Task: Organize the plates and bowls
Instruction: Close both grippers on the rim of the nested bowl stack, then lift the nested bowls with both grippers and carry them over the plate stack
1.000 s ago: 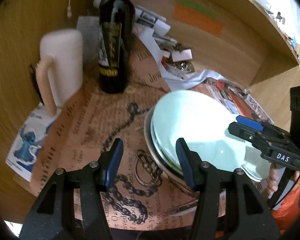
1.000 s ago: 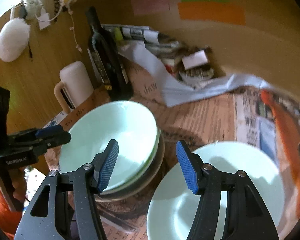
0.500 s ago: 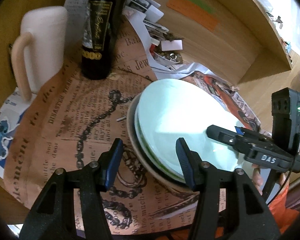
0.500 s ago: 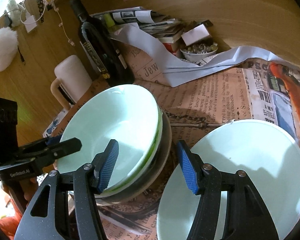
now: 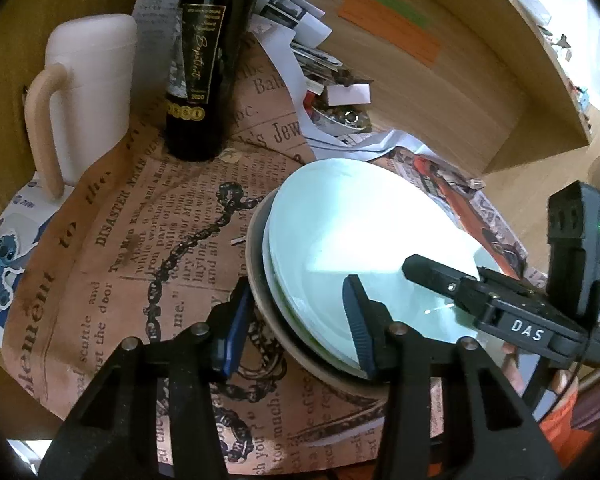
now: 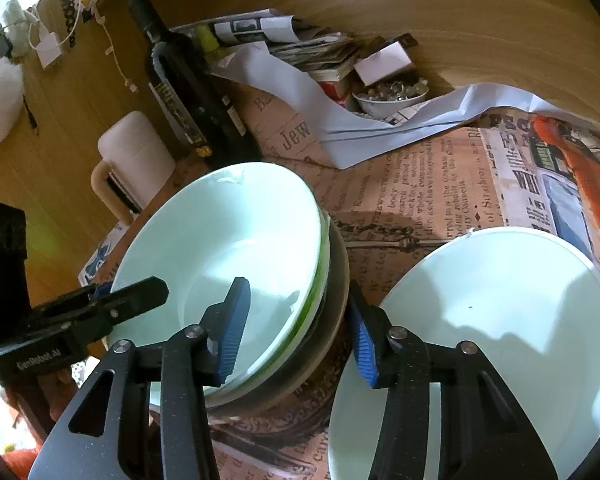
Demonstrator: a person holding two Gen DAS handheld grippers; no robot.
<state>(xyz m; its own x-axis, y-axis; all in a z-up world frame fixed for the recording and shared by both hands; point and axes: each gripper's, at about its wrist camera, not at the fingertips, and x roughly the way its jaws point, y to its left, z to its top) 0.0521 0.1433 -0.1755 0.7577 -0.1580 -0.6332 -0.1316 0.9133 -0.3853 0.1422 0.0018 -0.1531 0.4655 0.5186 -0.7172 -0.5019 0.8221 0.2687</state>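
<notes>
Both grippers, left gripper [image 5: 298, 320] and right gripper [image 6: 300, 330], are hovering with jaws open astride opposite rims of the stacked bowls [image 6: 236, 256] mid-desk; an uneven pinch risks tilting the stack against the bottle [image 6: 196, 96].

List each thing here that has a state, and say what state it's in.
Left gripper: open, straddling the stack's near rim.
Right gripper: open, straddling the stack's rim.
Stack: pale bowls nested, upright, empty on top.
Lone bowl: upright, empty, beside the stack.
Bottle: upright.
Mug: upright.
</notes>
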